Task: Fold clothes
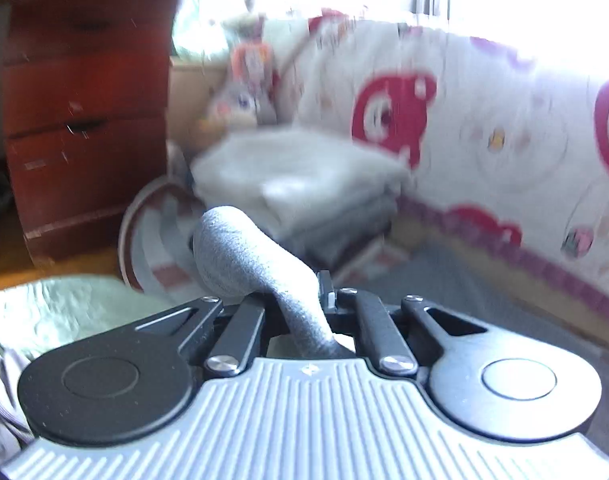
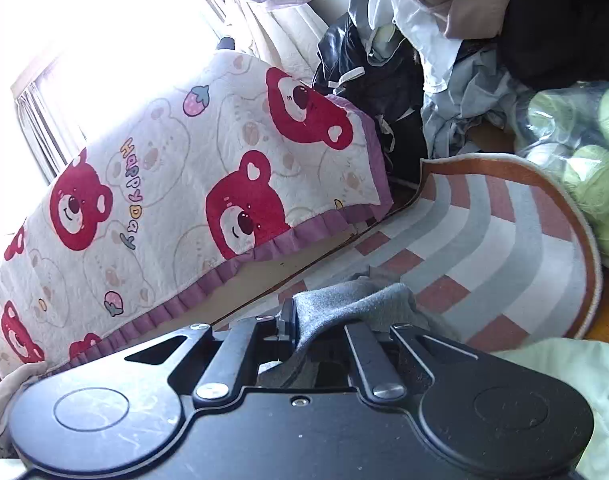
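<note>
While both of my hand-held grippers are clamped on the same grey garment (image 1: 240, 256), I judge the folding of this piece to be under way rather than finished. My left hand-held gripper (image 1: 304, 312) pinches a bunched, rounded end of it, and my right hand-held gripper (image 2: 304, 320) pinches another grey edge just above the striped rug (image 2: 484, 232). Beyond the rug, against the bear-print bed cover (image 1: 484, 120), sits a stack of folded grey clothes (image 1: 300, 176), so some pieces already lie folded; the left view is blurred, so I cannot count them. A loose heap of clothes (image 2: 444, 60) past the rug's far edge looks still unfolded. From each gripper the garment runs forward toward the rug; its long axis I cannot tell, since most of it is hidden.
</note>
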